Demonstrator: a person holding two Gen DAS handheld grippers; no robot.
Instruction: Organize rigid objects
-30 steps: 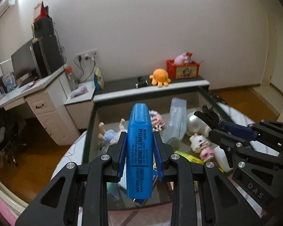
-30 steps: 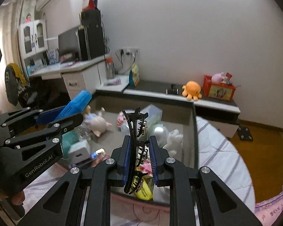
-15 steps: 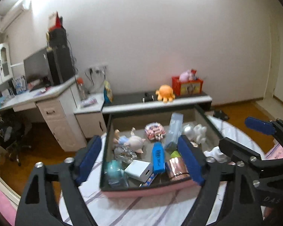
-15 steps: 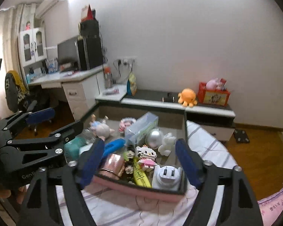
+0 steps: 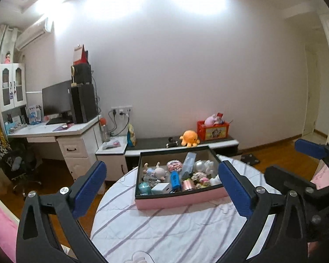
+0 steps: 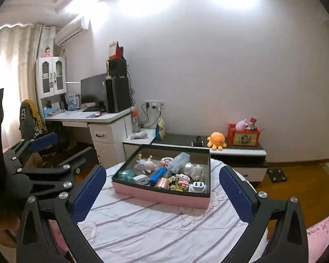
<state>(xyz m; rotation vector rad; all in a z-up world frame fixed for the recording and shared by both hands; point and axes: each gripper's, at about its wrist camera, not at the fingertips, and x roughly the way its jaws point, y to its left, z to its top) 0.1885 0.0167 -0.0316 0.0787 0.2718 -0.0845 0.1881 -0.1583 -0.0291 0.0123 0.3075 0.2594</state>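
While both tools hang back over the striped round bench [image 5: 164, 230], the left gripper [image 5: 162, 188] has just been spreading its jaws and stands at full width with nothing between them. Same story for the right gripper [image 6: 162, 188]: jaws just opened wide, empty. The pink box [image 6: 160, 196] sits on the bench, crammed with small things. The blue highlighter [image 5: 175, 179] lies inside it among the toys, beside a white charger [image 5: 162, 188], and another white plug [image 6: 198, 186] rests at the near right corner.
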